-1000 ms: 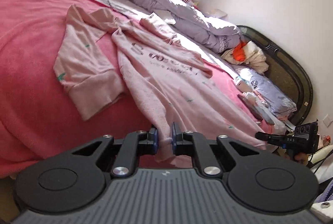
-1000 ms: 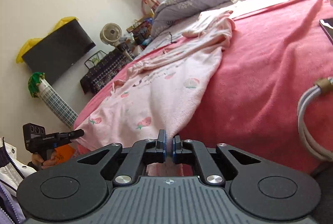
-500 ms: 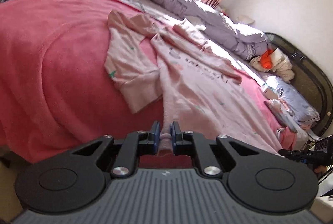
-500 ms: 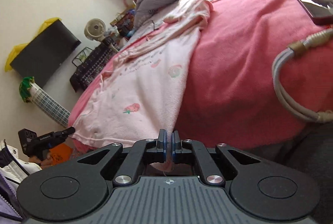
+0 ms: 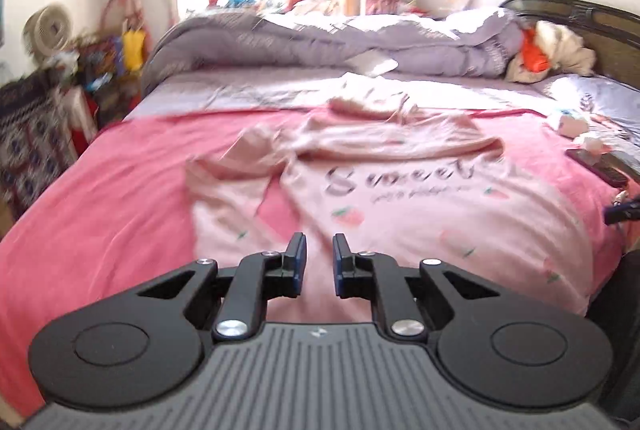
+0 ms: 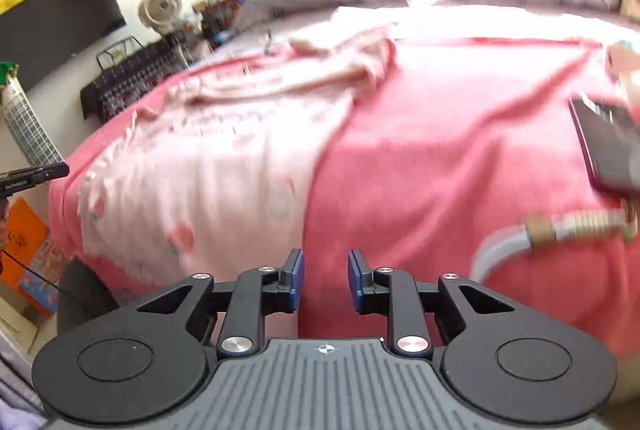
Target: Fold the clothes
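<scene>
A pale pink sweatshirt [image 5: 400, 198] with strawberries and the word "Sweet" lies spread on the pink blanket [image 5: 100, 198], hem toward me, one sleeve bunched at its left. My left gripper [image 5: 319, 262] is open and empty just above the hem. In the right wrist view the sweatshirt [image 6: 208, 166] lies left of centre. My right gripper [image 6: 325, 280] is open and empty at the hem's right corner, over the blanket [image 6: 460, 150].
A grey duvet [image 5: 320, 42] is heaped at the bed's far side, with a headboard [image 5: 580, 14] and clothes pile [image 5: 548, 54] at right. A dark phone [image 6: 604, 146] and a white cable [image 6: 552, 234] lie on the blanket at right. Fan and clutter stand left.
Both grippers have let go of the sweatshirt's hem and opened. The sweatshirt has been pulled toward me and now lies flat. Both cameras have swung to face the bed squarely.
</scene>
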